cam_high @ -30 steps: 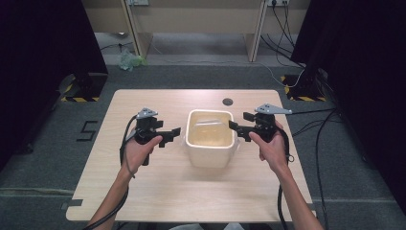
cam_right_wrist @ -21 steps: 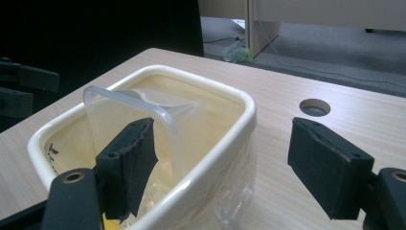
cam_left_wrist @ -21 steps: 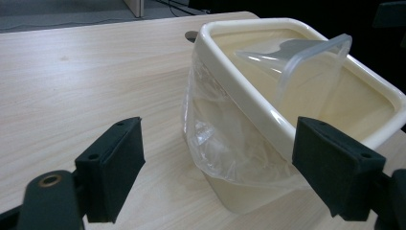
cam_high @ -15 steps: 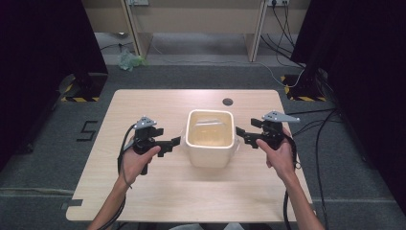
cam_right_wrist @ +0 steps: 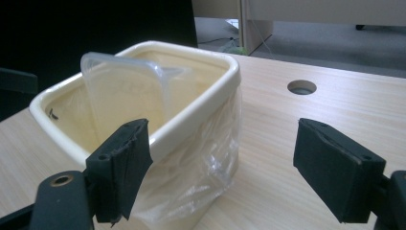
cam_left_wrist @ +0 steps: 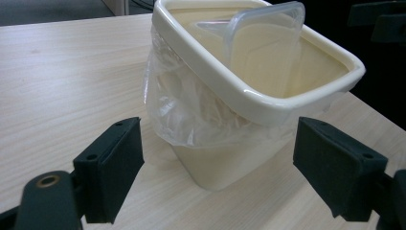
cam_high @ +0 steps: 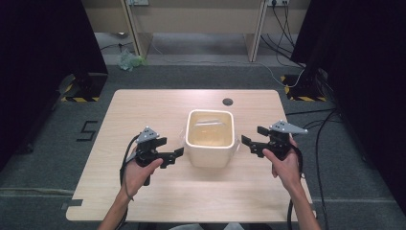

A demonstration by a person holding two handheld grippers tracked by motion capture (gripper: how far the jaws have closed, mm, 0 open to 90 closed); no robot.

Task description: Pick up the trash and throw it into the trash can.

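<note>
Both my grippers, left gripper [cam_high: 178, 155] and right gripper [cam_high: 248, 143], fingers apart, flank the cream bin [cam_high: 210, 139] mid-table; no readable writing on it.

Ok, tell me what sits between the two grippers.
The cream bin, lined with clear plastic, stands between the left gripper and right gripper in the high view.

Wooden table [cam_high: 143, 115] (cream bin [cam_high: 210, 153] atop)

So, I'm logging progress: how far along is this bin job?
Done: the bin is lined with a plastic bag, and a clear lid sits inside. In hand: nothing; left tongs and right tongs flank it, open. What's left isn't clear.
</note>
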